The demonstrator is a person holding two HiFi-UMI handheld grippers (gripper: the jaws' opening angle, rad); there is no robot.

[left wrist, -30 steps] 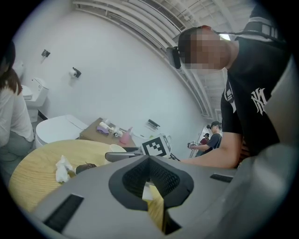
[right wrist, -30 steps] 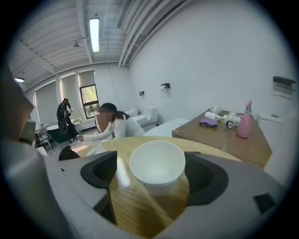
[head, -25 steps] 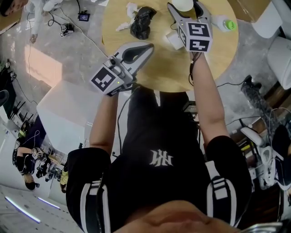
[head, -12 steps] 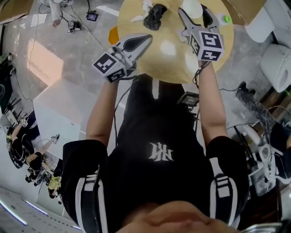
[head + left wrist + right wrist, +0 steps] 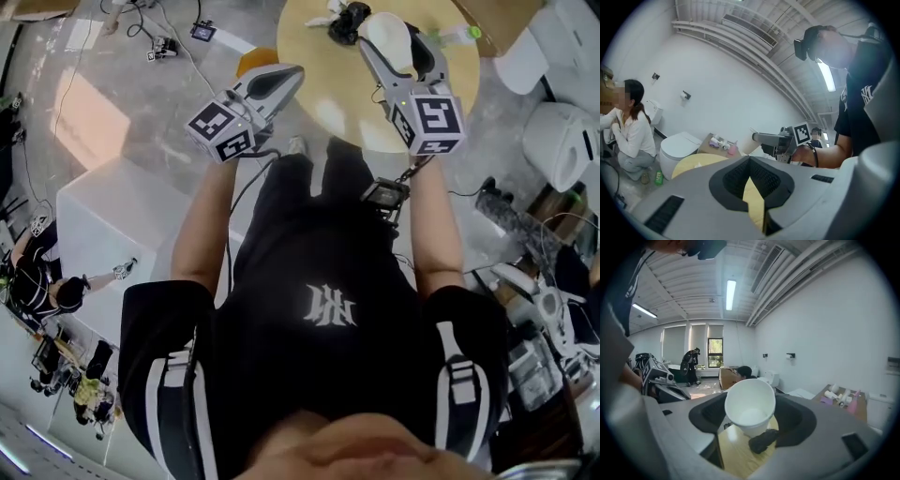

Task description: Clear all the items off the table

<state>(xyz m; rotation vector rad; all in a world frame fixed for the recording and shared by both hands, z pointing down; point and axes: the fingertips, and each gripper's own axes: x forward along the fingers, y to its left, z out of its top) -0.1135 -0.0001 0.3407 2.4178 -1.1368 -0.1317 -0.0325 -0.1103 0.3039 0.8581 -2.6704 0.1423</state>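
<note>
The right gripper (image 5: 398,39), fingers just tightened, held the cup (image 5: 750,405) above the surface (image 5: 347,70); the lump (image 5: 349,19) lay ahead and right of the left gripper's (image 5: 289,77) closed, empty fingers.

The left arm (image 5: 202,225) and right arm (image 5: 433,220) reach forward, forearms bare. The left gripper (image 5: 289,73) points nearly level, jaws together and empty. The right gripper (image 5: 398,39) tilts slightly down; its jaws have just been closing and clamp a cup (image 5: 750,405).

My round light-wood counter (image 5: 328,89) bore a crumpled black lump (image 5: 349,19), white tissue (image 5: 323,7) and a green-capped bottle (image 5: 461,36).
</note>
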